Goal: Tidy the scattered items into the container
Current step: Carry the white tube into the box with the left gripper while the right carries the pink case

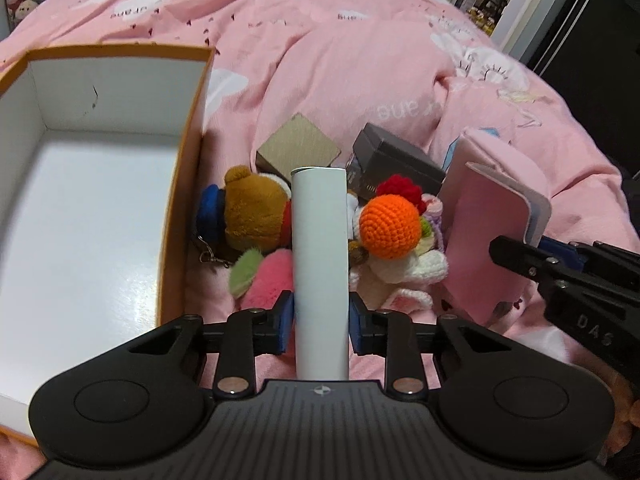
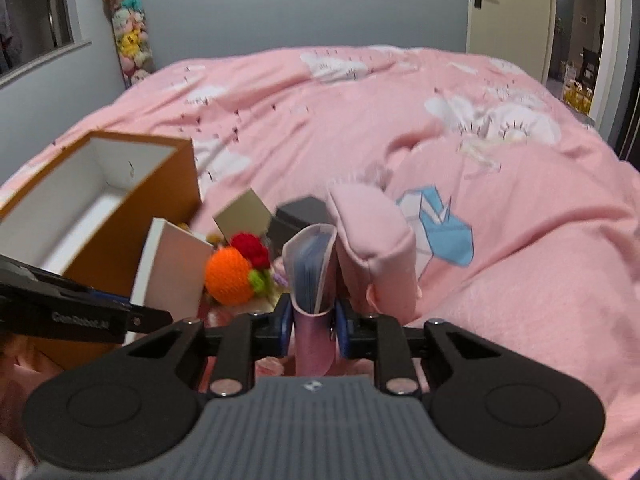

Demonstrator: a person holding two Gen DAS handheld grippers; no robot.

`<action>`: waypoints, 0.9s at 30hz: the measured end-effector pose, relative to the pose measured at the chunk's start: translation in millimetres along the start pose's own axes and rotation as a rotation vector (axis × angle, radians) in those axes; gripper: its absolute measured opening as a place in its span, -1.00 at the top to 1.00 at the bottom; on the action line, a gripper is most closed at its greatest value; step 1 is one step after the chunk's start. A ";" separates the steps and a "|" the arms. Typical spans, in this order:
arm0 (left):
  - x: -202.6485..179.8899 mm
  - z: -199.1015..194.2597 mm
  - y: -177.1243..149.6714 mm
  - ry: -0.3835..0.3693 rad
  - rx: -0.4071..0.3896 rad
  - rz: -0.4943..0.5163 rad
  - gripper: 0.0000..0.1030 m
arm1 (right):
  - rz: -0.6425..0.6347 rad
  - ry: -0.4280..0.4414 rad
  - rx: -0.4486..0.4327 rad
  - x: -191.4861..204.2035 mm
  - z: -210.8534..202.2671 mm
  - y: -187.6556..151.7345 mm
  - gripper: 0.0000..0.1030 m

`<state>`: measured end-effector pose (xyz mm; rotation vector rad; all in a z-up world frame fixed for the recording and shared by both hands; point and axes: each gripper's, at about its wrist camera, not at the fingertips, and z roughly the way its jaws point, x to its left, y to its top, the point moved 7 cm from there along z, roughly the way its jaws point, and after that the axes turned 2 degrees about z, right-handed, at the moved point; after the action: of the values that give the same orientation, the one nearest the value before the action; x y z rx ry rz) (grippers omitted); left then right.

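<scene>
Two things are held at once, one in each gripper. The left gripper (image 1: 321, 316) has its blue pads (image 1: 285, 316) pressed on both sides of a white box (image 1: 319, 264), a tall thin one, and the box sticks straight out in front. The right gripper (image 2: 311, 322) is squeezed on a pink card book (image 2: 311, 280), down by its spine, and the open edge with the blue cards points up.

Both things look lifted off the pile on the pink bed (image 1: 360, 60). The big box (image 1: 100, 200) with white insides sits just to the left of the pile, and it looks bare inside as far as the views show.

To do this step well, I think the white box should go first, since it is nearest the big box. Swing it left over the orange wall (image 1: 182, 184), keep it high so its far end does not bump the rim, then lay it flat near a side wall to leave room. Let go only when it is low.

The card book is floppy and could fall open, so keep the squeeze firm and do not tip it. Bring it over after, so the two grippers do not knock together.

Left in the pile are a bear (image 1: 252, 208), an orange ball (image 1: 390, 226), a pink fluffy toy (image 1: 268, 280), a tan block (image 1: 298, 146) and a dark box (image 1: 394, 160)
</scene>
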<state>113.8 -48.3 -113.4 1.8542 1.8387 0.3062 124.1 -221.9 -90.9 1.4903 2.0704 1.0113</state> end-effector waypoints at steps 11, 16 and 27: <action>4.3 -51.2 9.1 -0.062 -0.119 -0.011 0.39 | 0.004 0.177 -0.066 39.2 -24.3 29.3 0.56; 17.6 -81.8 17.3 -0.067 -0.183 -0.010 0.39 | -0.039 0.210 -0.104 60.8 -29.9 45.5 0.58; 62.8 -137.6 43.4 -0.055 -0.248 -0.002 0.39 | -0.090 0.355 -0.176 112.4 -35.7 82.3 0.59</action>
<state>86.8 41.8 12.8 1.6751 1.6823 0.4561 113.1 -114.7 4.5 1.1869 2.1891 1.4658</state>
